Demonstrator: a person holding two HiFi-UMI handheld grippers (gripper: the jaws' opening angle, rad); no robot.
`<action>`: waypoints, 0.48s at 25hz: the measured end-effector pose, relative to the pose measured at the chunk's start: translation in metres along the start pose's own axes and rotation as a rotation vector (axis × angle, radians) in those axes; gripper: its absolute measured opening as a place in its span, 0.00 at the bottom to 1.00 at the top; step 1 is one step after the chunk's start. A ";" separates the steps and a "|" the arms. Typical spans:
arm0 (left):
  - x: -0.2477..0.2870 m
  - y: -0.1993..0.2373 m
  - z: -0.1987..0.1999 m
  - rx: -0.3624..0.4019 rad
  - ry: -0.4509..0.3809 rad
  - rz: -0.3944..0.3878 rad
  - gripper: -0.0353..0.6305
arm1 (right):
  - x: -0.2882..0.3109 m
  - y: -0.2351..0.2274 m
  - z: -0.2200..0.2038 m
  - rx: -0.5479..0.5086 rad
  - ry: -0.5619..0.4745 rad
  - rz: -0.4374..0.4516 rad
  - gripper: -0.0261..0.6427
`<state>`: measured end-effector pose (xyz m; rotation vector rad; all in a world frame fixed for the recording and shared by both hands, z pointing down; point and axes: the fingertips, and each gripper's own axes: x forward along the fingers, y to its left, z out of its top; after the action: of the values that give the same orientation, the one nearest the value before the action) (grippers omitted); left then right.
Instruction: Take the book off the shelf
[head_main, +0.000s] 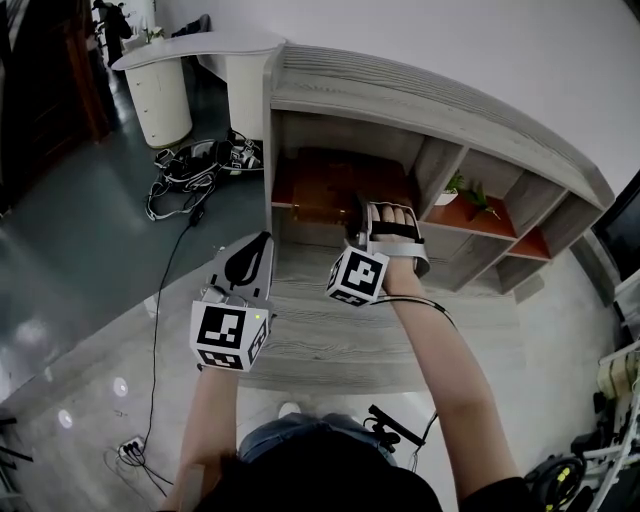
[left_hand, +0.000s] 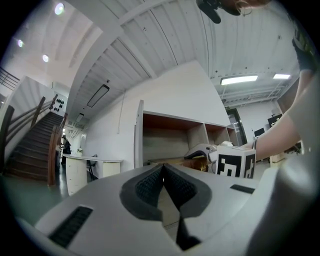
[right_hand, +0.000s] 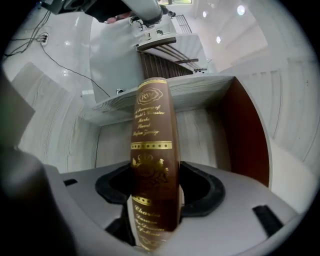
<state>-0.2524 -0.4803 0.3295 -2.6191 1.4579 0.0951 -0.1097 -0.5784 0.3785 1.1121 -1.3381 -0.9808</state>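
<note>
A brown book (right_hand: 152, 150) with gold lettering on its spine lies in the leftmost compartment of the grey wooden shelf (head_main: 400, 95). My right gripper (right_hand: 156, 187) reaches into that compartment, and its dark pads press on both sides of the spine. In the head view the right gripper (head_main: 358, 222) sits at the compartment's mouth, with the book (head_main: 330, 185) showing as a brown shape beyond it. My left gripper (head_main: 255, 250) hangs in front of the shelf, lower and to the left. It is shut, its pads (left_hand: 150, 185) meeting at the tip with nothing between them.
A small green plant (head_main: 470, 195) stands in the middle compartment on an orange-red shelf board. A tangle of cables (head_main: 195, 165) lies on the floor left of the shelf, beside a white rounded desk (head_main: 190, 55). A cable (head_main: 160, 330) runs across the floor.
</note>
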 end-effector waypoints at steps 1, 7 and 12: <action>0.000 0.000 0.000 0.001 0.001 -0.003 0.07 | 0.000 -0.001 0.000 -0.008 -0.003 -0.009 0.44; -0.002 -0.004 -0.006 -0.002 0.017 -0.024 0.07 | -0.010 0.001 -0.001 -0.013 -0.028 0.022 0.43; -0.004 -0.010 -0.006 -0.003 0.017 -0.035 0.07 | -0.027 -0.003 0.002 0.007 -0.052 0.024 0.42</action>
<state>-0.2455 -0.4727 0.3367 -2.6533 1.4176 0.0709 -0.1123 -0.5526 0.3690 1.0798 -1.3949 -0.9937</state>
